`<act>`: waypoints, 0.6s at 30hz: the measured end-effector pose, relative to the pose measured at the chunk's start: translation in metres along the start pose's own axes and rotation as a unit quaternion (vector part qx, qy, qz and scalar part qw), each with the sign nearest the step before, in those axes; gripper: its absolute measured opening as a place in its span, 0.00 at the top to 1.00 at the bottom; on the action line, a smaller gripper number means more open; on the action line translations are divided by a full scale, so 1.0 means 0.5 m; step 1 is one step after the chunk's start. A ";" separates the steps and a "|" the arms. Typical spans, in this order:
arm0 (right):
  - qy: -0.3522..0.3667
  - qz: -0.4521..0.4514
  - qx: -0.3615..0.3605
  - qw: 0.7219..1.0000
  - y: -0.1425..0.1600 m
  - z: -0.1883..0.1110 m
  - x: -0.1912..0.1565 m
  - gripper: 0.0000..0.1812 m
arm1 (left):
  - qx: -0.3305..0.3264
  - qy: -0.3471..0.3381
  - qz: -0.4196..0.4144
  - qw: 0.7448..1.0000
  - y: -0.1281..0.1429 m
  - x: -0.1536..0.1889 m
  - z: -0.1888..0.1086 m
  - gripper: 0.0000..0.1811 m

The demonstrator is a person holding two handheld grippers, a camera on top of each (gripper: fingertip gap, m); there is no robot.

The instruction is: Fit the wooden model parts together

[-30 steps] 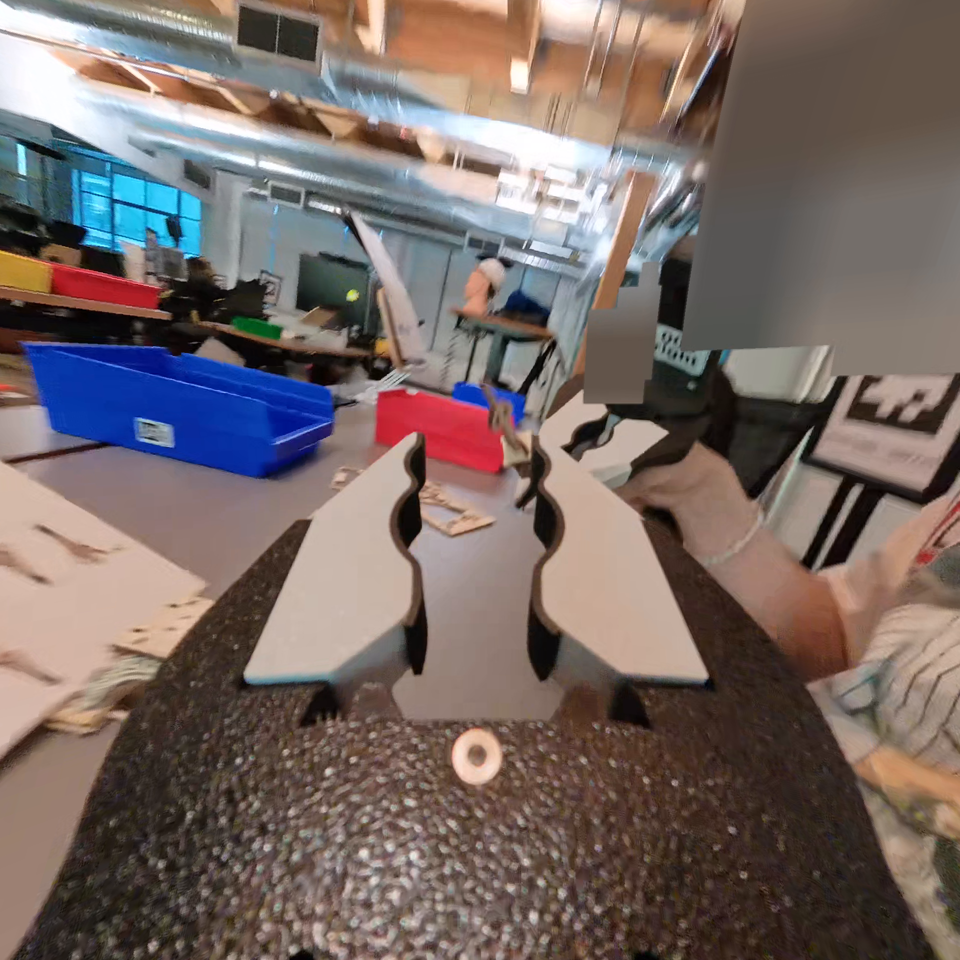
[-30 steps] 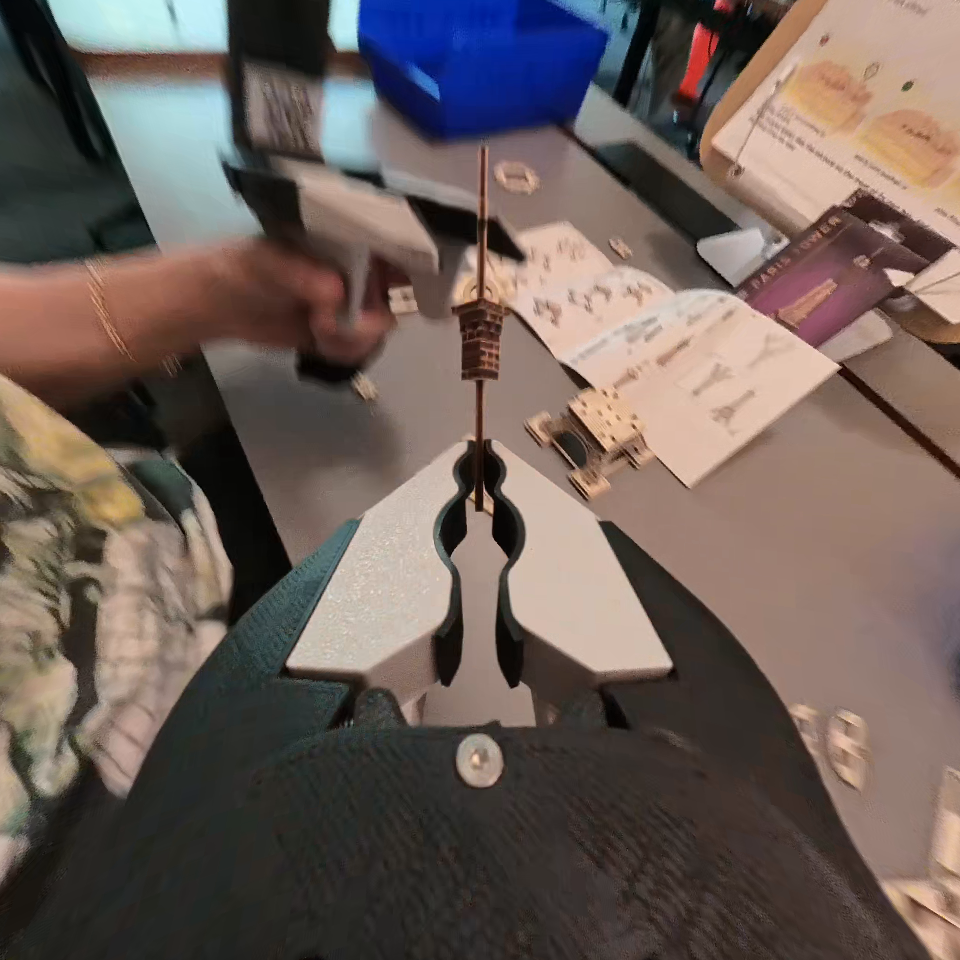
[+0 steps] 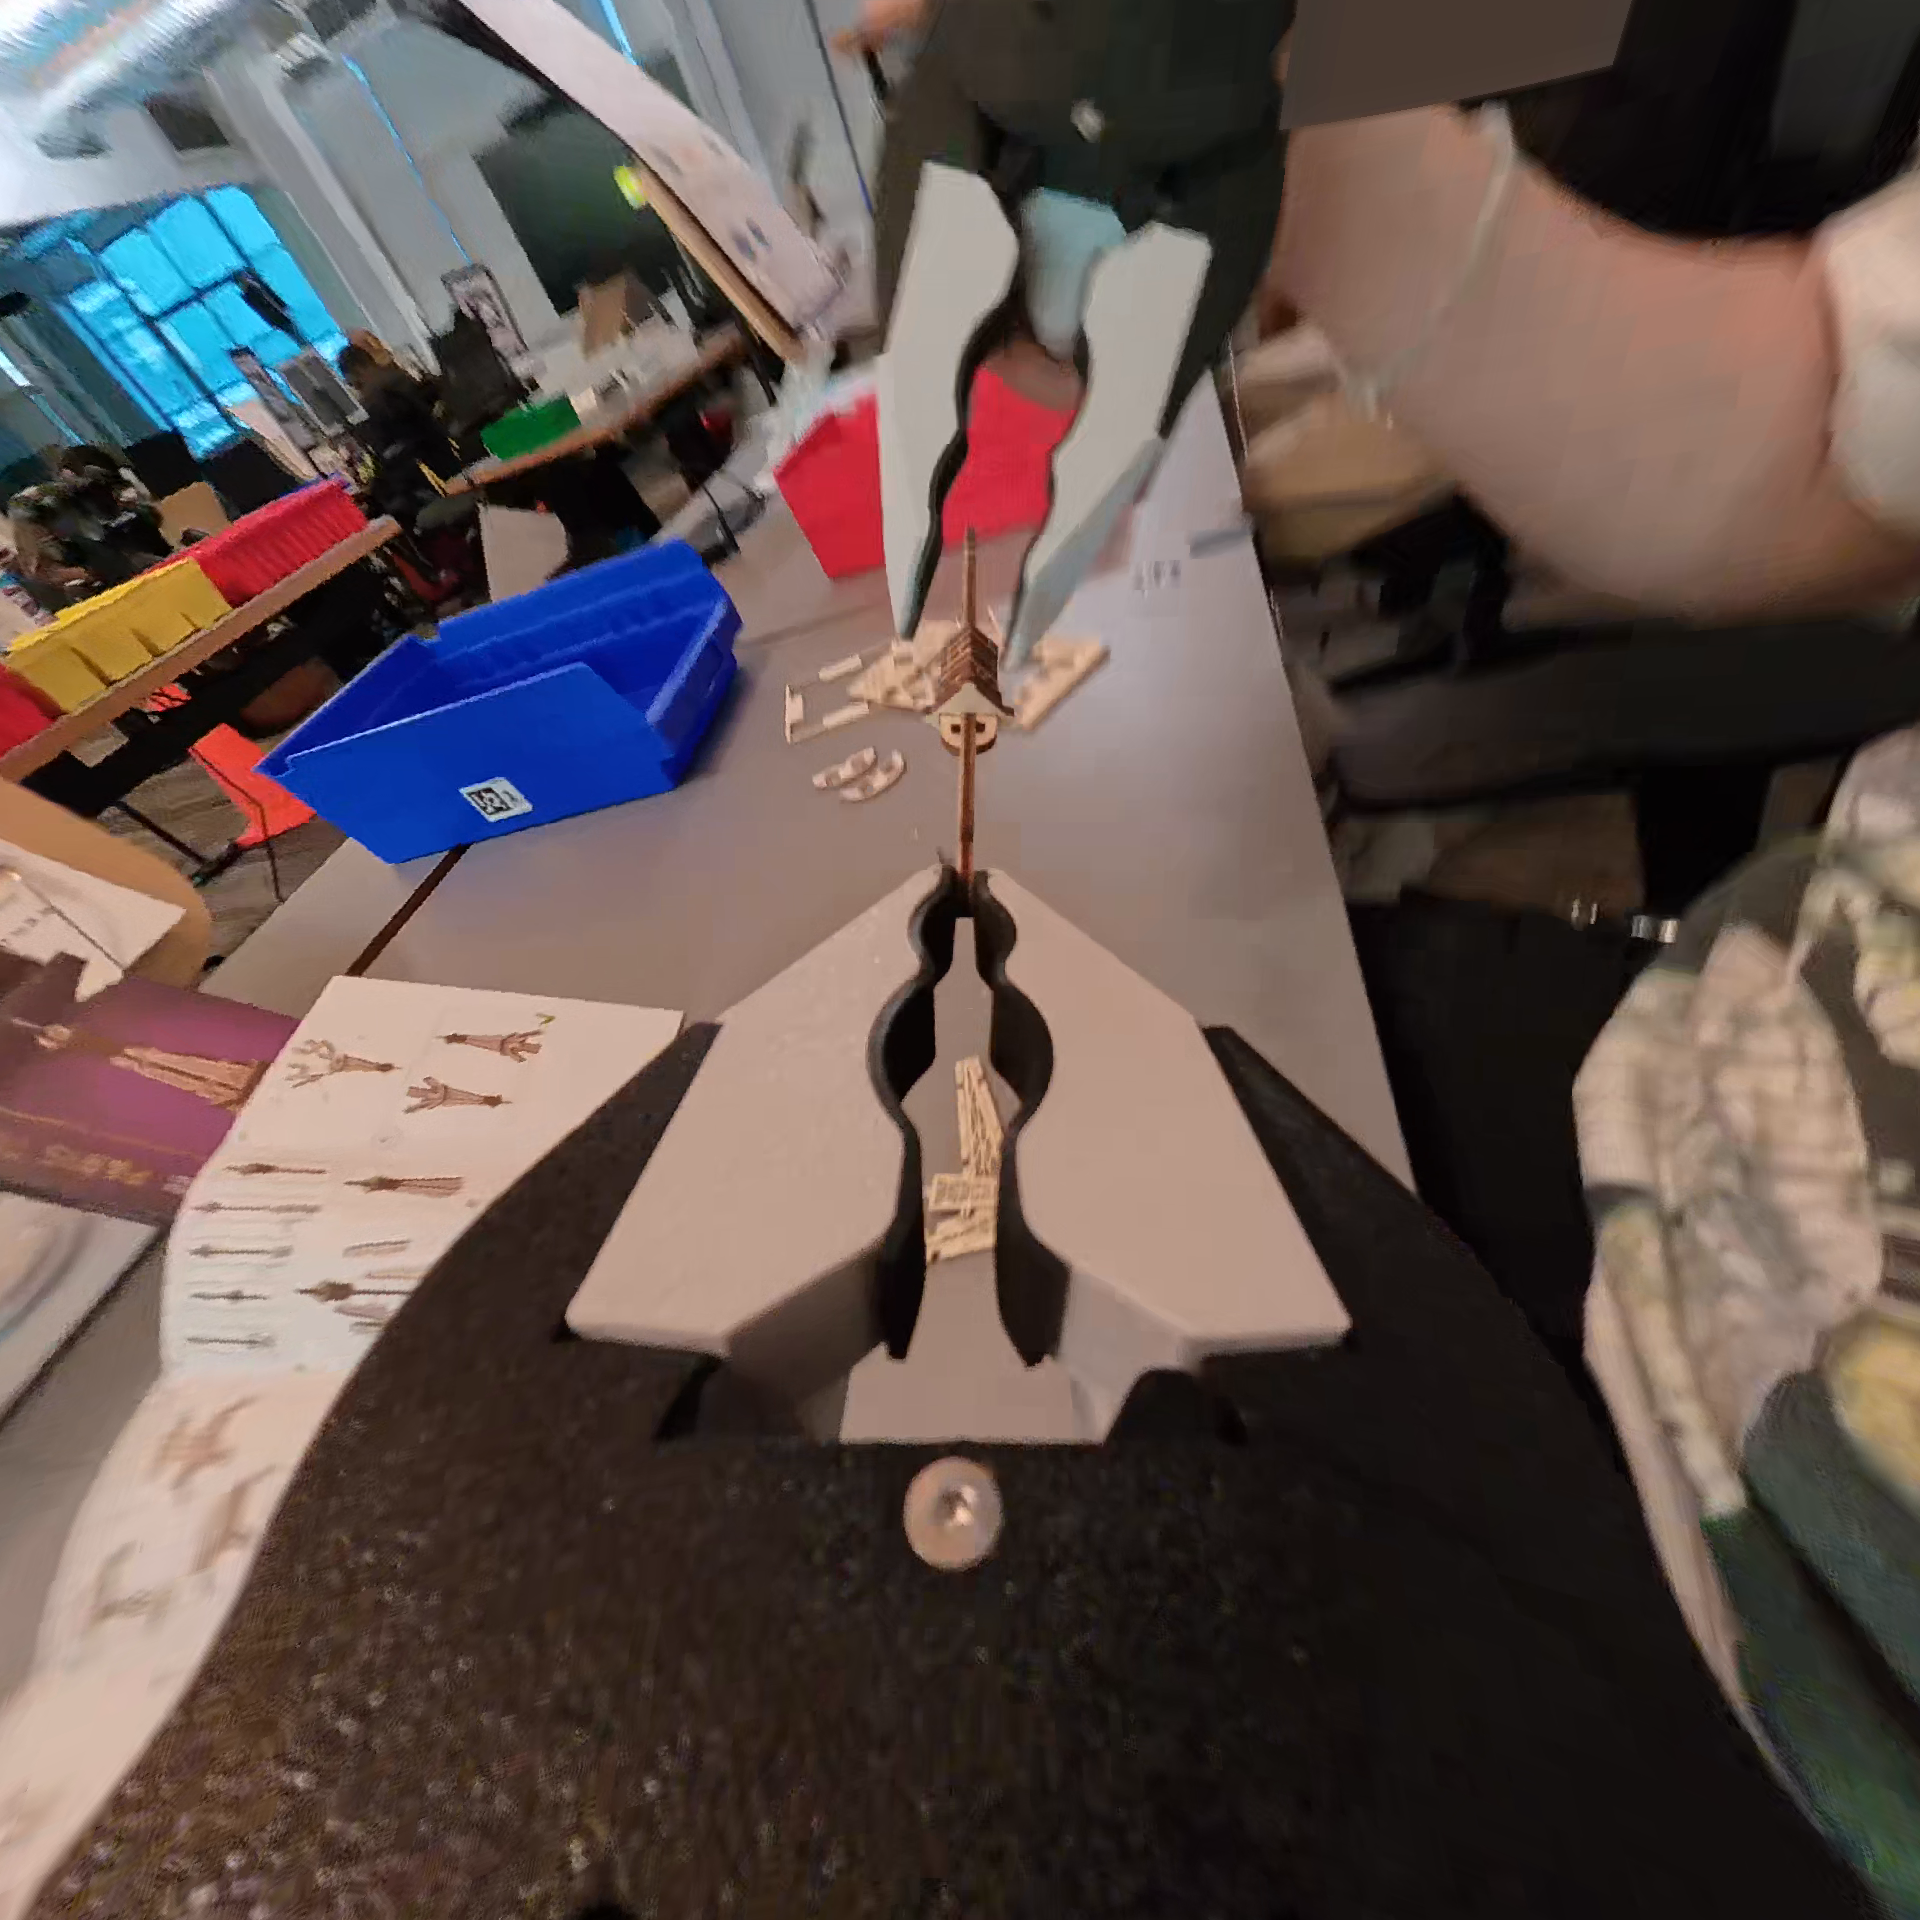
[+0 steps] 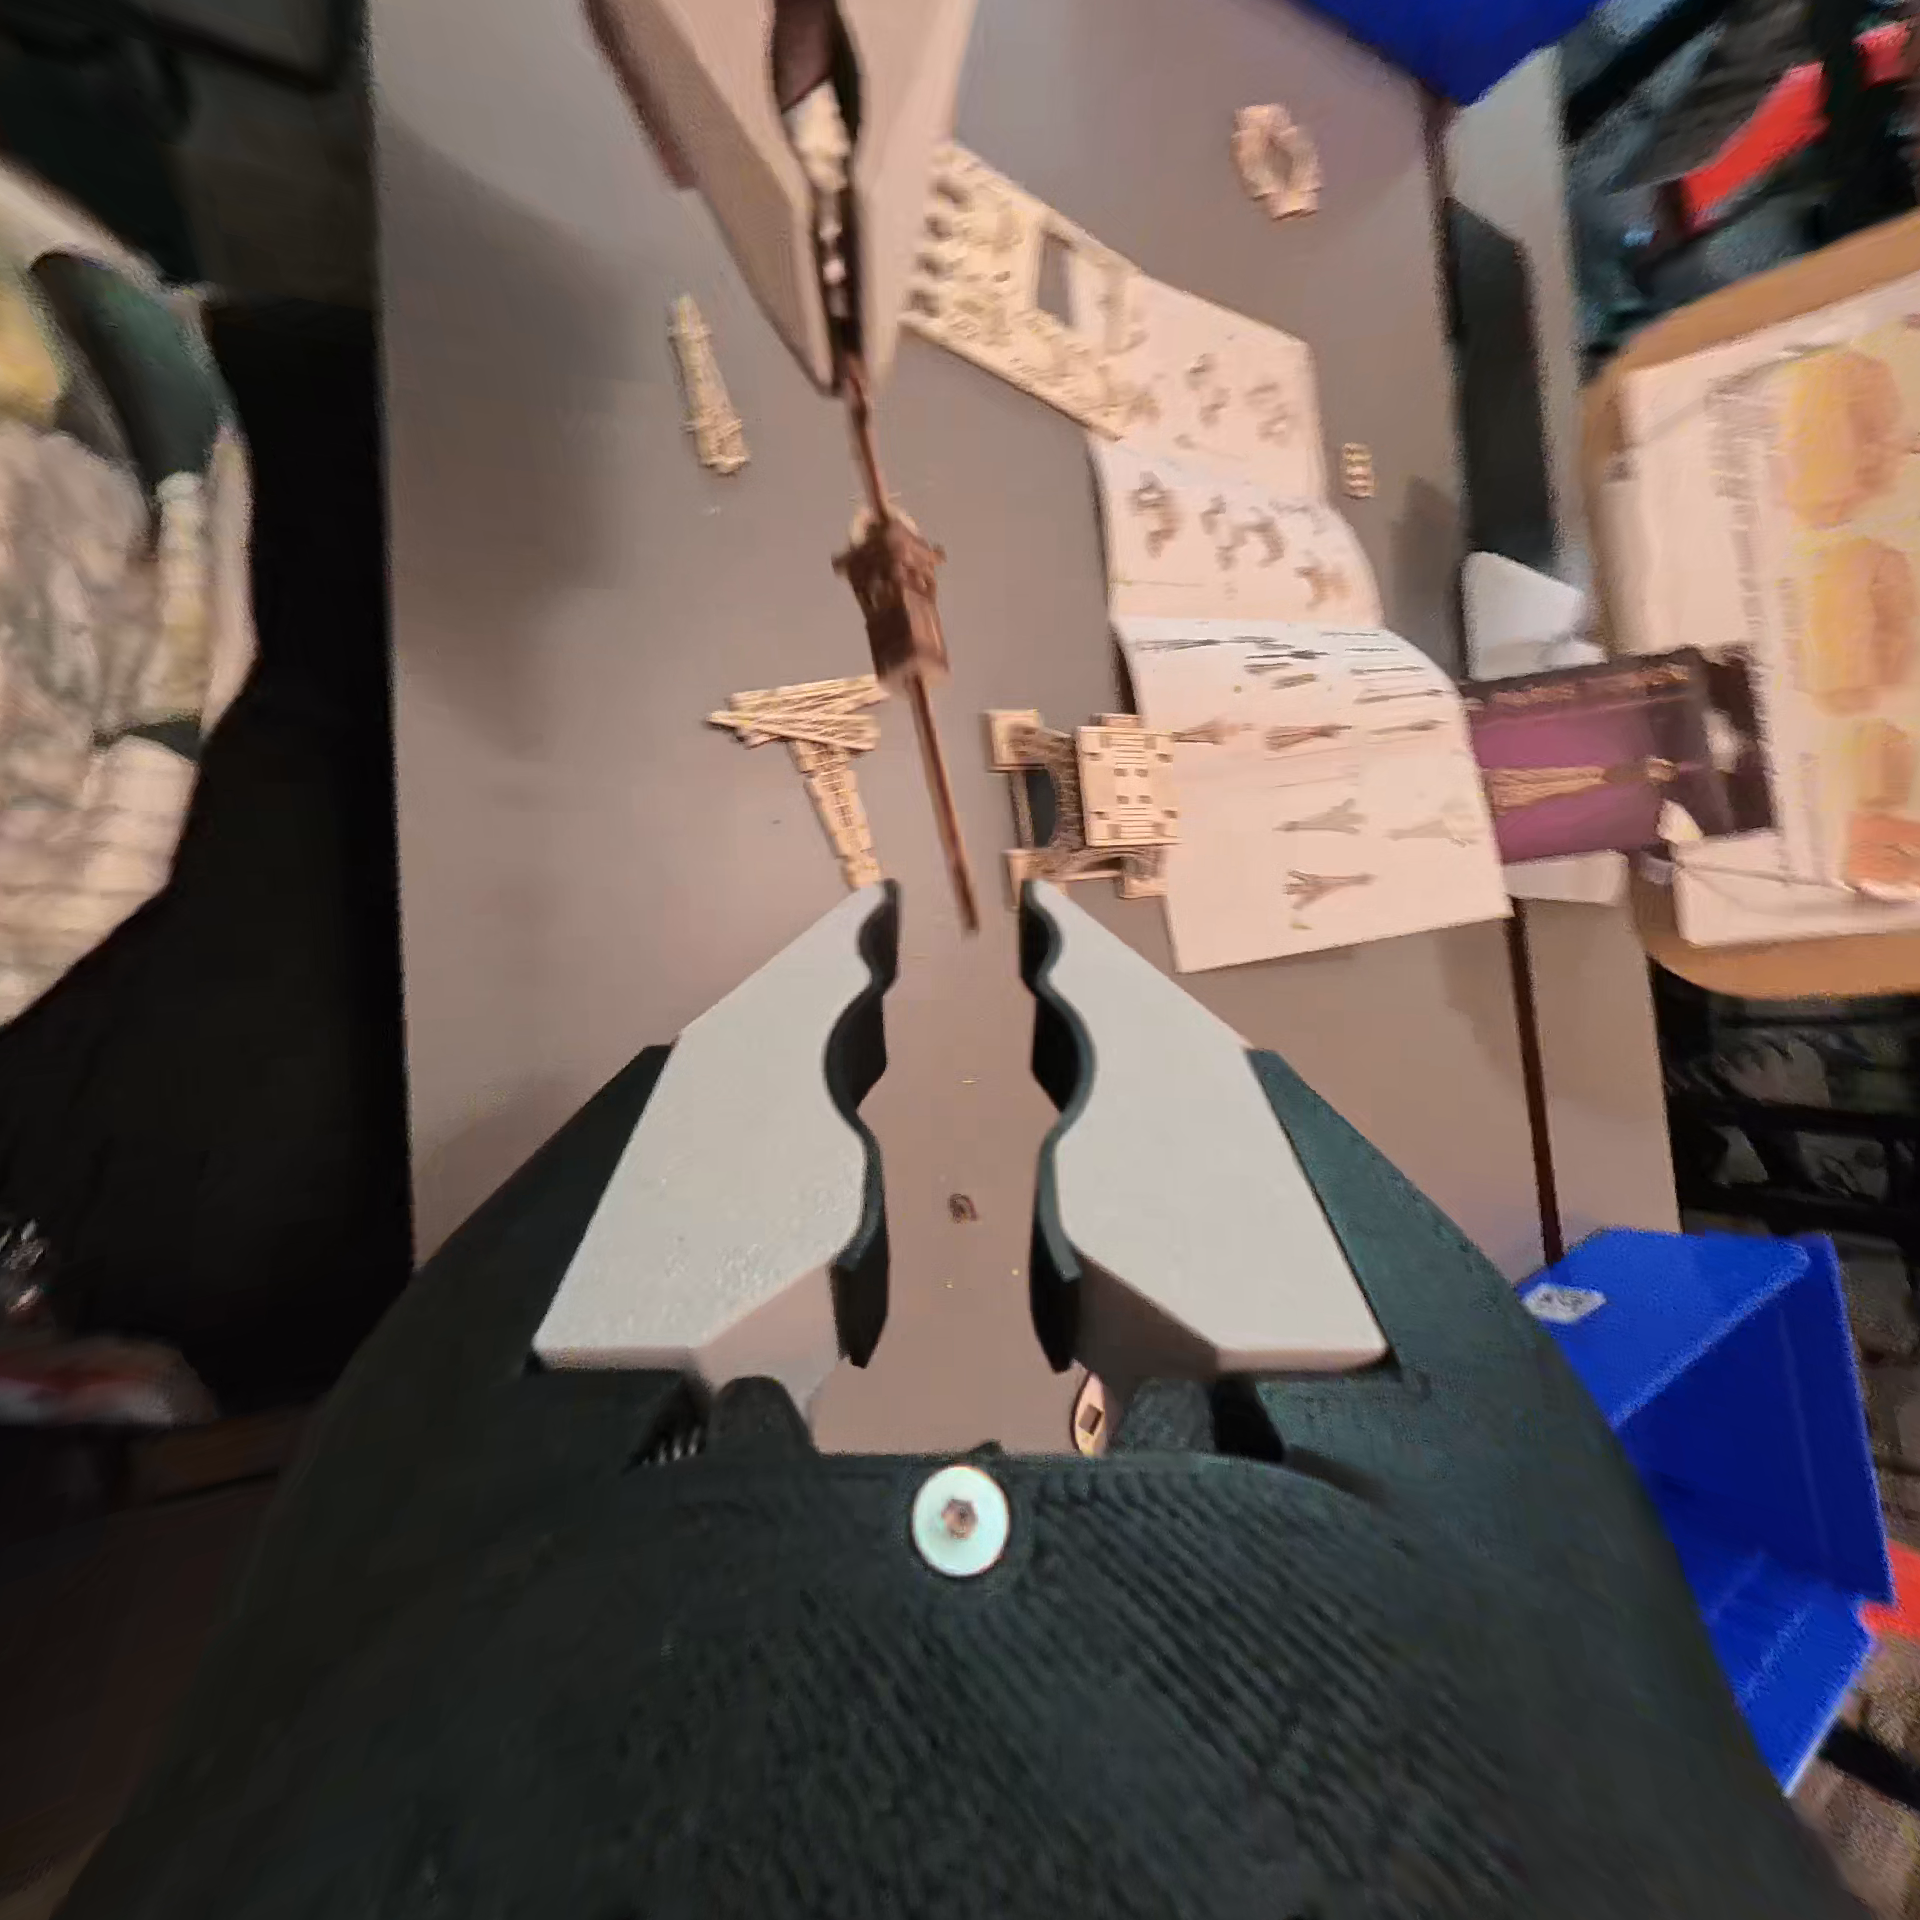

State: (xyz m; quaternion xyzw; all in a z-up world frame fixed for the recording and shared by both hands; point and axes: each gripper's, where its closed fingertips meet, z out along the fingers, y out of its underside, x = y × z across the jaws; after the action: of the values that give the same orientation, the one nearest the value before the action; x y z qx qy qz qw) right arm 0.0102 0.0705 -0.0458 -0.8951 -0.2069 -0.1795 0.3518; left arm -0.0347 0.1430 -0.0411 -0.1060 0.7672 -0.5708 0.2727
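Jaws on my left gripper are pressed onto one end of the thin wooden spire piece, holding it above the grey table. My right gripper has its jaws spread, the spire's free tip just between them, untouched. Loose wooden parts lie below.

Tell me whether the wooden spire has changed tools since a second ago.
Yes. The wooden spire has passed from the right tool, now open, to the left tool, which pinches its end above the grey table.
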 end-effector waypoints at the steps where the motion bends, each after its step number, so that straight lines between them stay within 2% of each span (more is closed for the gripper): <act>1: 0.028 0.021 0.015 0.999 0.002 -0.014 0.020 0.83 | 0.029 -0.012 -0.030 0.999 -0.007 -0.014 -0.006 1.00; 3: 0.082 0.089 0.077 0.990 -0.001 -0.049 0.060 0.75 | 0.089 -0.036 -0.087 0.992 -0.020 -0.042 -0.021 1.00; 5: 0.096 0.182 0.195 0.959 -0.027 -0.080 0.080 0.76 | 0.150 -0.042 -0.144 0.977 -0.035 -0.058 -0.031 1.00; 7: 0.096 0.269 0.343 0.895 -0.064 -0.099 0.103 0.80 | 0.200 -0.028 -0.189 0.961 -0.046 -0.060 -0.028 1.00; 9: 0.053 0.312 0.455 0.832 -0.099 -0.096 0.099 0.84 | 0.231 -0.020 -0.231 0.945 -0.047 -0.064 -0.016 1.00; 10: 0.049 0.330 0.478 0.813 -0.103 -0.086 0.101 0.87 | 0.246 -0.011 -0.252 0.936 -0.048 -0.064 -0.009 1.00; 12: 0.060 0.356 0.509 0.782 -0.104 -0.074 0.114 0.89 | 0.268 0.000 -0.289 0.919 -0.049 -0.065 0.000 1.00; 15: 0.034 0.382 0.550 0.742 -0.115 -0.072 0.122 0.92 | 0.275 0.012 -0.311 0.910 -0.044 -0.059 0.011 1.00; 18: 0.013 0.390 0.552 0.737 -0.124 -0.057 0.124 0.93 | 0.271 0.021 -0.314 0.910 -0.042 -0.052 0.020 1.00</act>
State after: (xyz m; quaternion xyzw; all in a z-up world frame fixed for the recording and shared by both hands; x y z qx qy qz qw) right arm 0.0268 0.1071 0.0371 -0.5433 0.1022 0.1076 0.8263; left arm -0.0112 0.1404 -0.0158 -0.2516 0.5156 -0.8150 0.0815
